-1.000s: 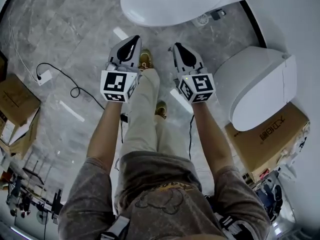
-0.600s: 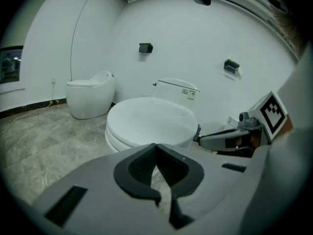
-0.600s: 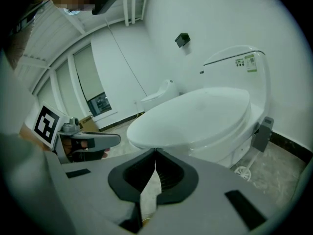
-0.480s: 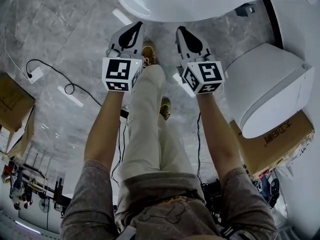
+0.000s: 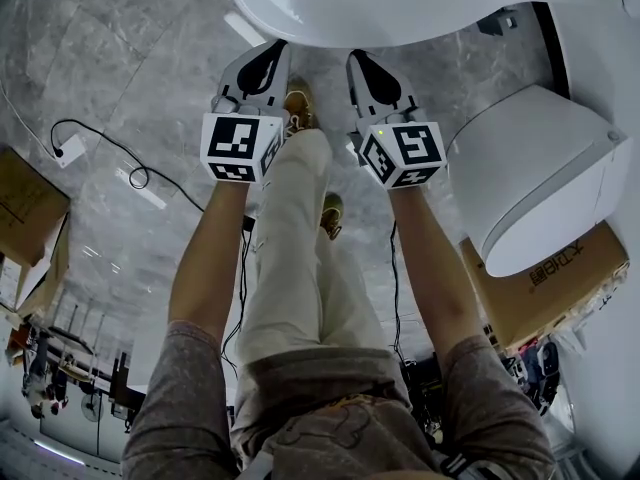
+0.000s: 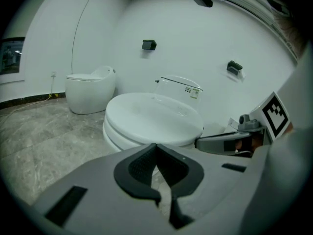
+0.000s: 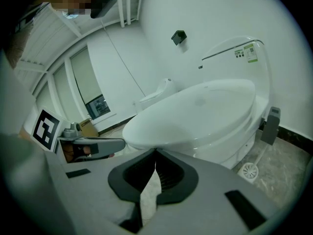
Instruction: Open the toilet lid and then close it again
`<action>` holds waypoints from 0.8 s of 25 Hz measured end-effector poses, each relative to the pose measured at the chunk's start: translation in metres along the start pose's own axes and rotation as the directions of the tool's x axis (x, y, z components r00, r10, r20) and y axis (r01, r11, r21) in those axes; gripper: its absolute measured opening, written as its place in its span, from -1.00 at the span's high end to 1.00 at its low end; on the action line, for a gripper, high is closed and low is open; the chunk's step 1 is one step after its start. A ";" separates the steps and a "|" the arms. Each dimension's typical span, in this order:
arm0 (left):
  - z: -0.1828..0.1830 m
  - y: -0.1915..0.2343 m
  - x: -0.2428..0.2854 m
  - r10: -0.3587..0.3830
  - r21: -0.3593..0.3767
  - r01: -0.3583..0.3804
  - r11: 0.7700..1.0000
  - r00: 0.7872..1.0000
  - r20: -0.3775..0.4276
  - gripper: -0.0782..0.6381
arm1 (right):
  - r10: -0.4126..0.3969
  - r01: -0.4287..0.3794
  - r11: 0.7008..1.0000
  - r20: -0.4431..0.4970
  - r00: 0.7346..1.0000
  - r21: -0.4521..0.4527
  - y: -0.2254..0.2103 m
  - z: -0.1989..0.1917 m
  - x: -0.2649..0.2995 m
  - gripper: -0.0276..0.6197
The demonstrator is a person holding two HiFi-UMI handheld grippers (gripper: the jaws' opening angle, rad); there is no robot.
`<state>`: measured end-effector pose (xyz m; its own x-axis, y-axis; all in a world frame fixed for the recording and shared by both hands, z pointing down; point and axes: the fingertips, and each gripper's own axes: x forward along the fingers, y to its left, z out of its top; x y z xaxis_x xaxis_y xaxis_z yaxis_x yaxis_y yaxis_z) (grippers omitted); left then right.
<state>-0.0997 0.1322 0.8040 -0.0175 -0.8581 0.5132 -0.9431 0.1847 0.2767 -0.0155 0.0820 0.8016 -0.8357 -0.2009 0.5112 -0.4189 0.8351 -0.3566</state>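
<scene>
While the toilet lid (image 5: 380, 3) lies down on its bowl at the top of the head view, both grippers are held close to its front rim; contact cannot be made out. The left gripper (image 5: 273, 50) and the right gripper (image 5: 356, 60) are each closed, tips together, with nothing clamped. A second toilet (image 5: 530, 173) and a cardboard box (image 5: 545, 278) are seen to the right on the grey stone floor (image 5: 120, 58).

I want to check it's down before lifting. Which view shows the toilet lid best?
The left gripper view: nearly the whole toilet lid shows, lying closed. The right gripper view sees it from lower, so less of its top. The head view catches only its front part.
</scene>
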 end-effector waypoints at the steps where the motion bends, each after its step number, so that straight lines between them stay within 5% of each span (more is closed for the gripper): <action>1: 0.000 -0.001 0.000 -0.003 -0.005 0.003 1.000 1.000 0.003 0.76 | -0.002 0.002 1.000 0.004 1.000 0.004 0.000 0.000 0.000 0.83; 10: 0.016 -0.006 -0.011 -0.023 -0.022 0.023 1.000 1.000 -0.012 0.76 | -0.001 0.001 1.000 0.098 0.995 -0.002 0.010 0.053 -0.006 0.83; 20: 0.088 -0.031 -0.040 -0.058 0.023 0.057 0.998 0.998 0.014 0.76 | -0.024 0.024 1.000 0.114 0.993 0.005 0.019 0.109 -0.039 0.83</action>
<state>-0.0987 0.1186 0.7034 0.0322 -0.8739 0.4851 -0.9500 0.1240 0.2864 -0.0296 0.0500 0.6895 -0.8603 -0.2780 0.4274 -0.4404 0.8275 -0.3483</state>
